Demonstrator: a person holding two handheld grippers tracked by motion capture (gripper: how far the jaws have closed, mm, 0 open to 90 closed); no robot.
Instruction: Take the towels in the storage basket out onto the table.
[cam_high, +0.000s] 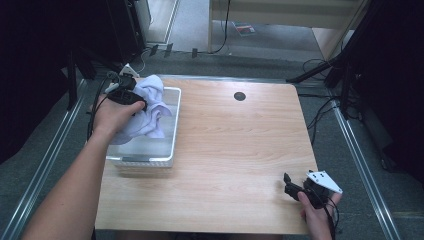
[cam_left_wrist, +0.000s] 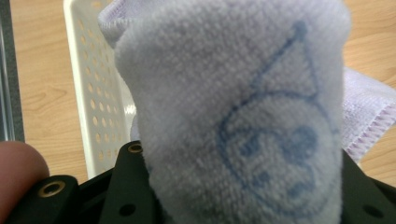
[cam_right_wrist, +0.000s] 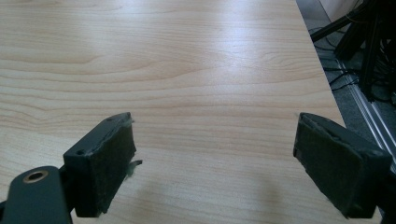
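The wooden table (cam_high: 235, 150) carries a white perforated basket (cam_high: 172, 145) at its left edge. Over it the left gripper (cam_high: 131, 95) pinches a pale lilac towel (cam_high: 150, 107) — soft, light and limp, best taken at a bunched fold. The right gripper (cam_right_wrist: 212, 163) rests spread and empty near the right corner. The basket's contents beneath the cloth are hidden.

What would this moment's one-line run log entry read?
left claw: shut on lilac towel, above white basket | right claw: open, nothing between its jaws, near table's front right corner
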